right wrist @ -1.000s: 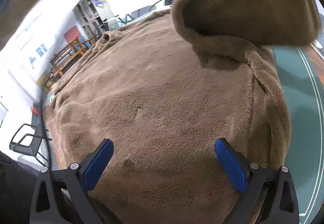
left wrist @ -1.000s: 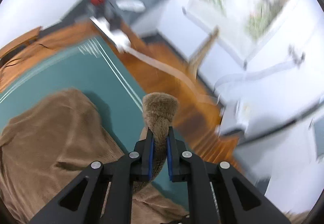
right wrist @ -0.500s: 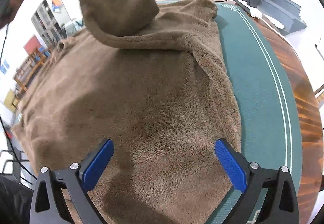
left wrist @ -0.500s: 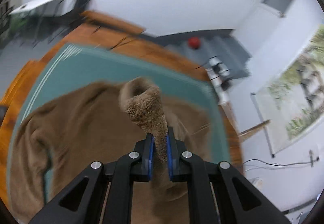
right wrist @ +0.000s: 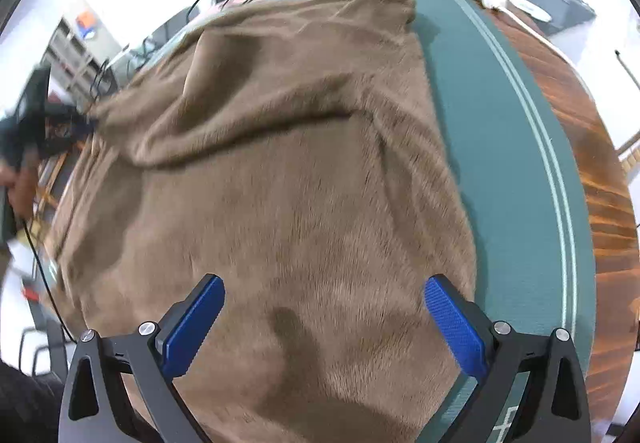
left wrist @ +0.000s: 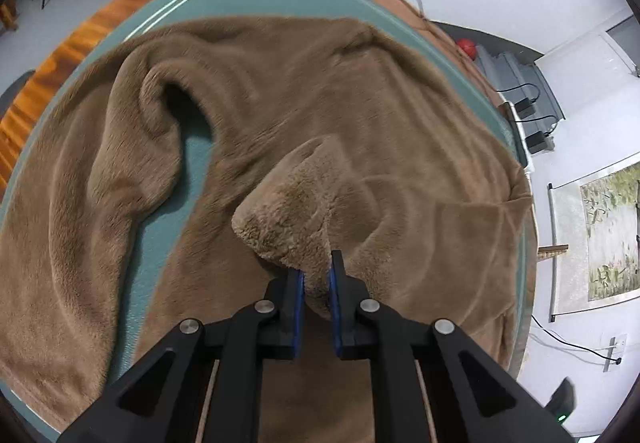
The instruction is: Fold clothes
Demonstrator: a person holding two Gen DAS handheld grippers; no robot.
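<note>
The brown fleece garment (left wrist: 360,115) lies spread over the green mat (left wrist: 192,159) on the wooden table (left wrist: 72,55), and one sleeve end (left wrist: 292,219) is lifted above the body of it, pinched between the blue pads of the left gripper (left wrist: 316,283), whose jaws are just starting to ease apart with the cloth between them. The right gripper (right wrist: 320,319) hangs over the near part of the same garment (right wrist: 280,183) with its jaws wide and nothing in them, the mat (right wrist: 500,163) showing beside it.
</note>
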